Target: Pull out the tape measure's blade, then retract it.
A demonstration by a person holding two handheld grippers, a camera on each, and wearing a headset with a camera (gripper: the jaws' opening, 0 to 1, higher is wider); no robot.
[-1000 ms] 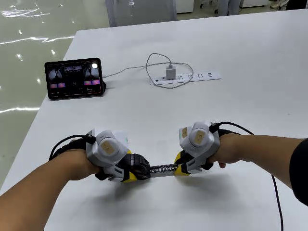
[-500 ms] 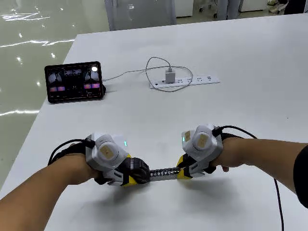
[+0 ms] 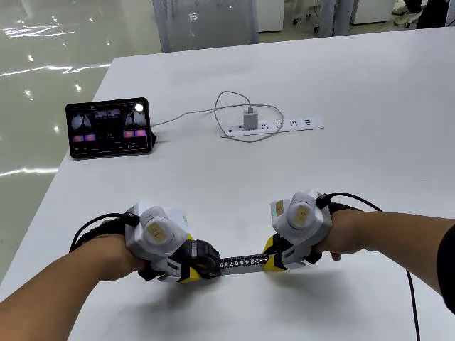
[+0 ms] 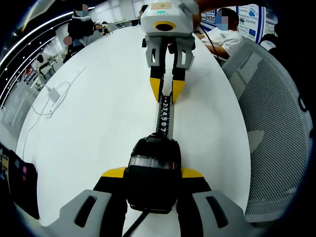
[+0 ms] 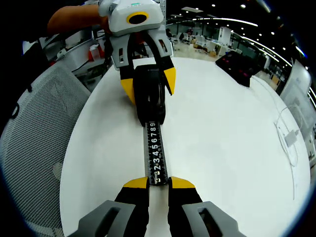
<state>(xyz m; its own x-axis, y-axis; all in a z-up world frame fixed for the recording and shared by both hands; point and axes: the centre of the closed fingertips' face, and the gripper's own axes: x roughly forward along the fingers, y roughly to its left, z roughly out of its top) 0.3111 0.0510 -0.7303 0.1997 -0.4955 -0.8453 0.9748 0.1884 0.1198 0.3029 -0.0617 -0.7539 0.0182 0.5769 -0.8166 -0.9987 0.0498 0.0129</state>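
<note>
1. A white desk [image 3: 355, 106] is seen from above in the head view. Two hand-held grippers are shown low in the picture, facing each other.
2. A black tape measure [image 4: 153, 170] is held by the left gripper [image 3: 190, 267]. The jaws are closed against the two sides of its case, and a yellow tip is visible on either side.
3. The tape measure is placed near the front edge of the desk, toward the left. Whether it rests on the surface cannot be told.
4. A short length of blade [image 5: 155, 153] is drawn out of the case. It is black with white numbers, and 1 to 9 can be read in the right gripper view.
5. The free end of the blade is pinched by the right gripper [image 5: 158, 183], whose jaws are narrowed onto it until they almost meet.
6. The blade is stretched straight between the two grippers, low over the desk.
7. Farther back on the left, a tablet [image 3: 109, 127] with a lit screen is propped up.
8. Near the middle of the desk, a white power strip [image 3: 277, 126] is laid flat, with a looped white cable [image 3: 229, 100] beside it.
</note>
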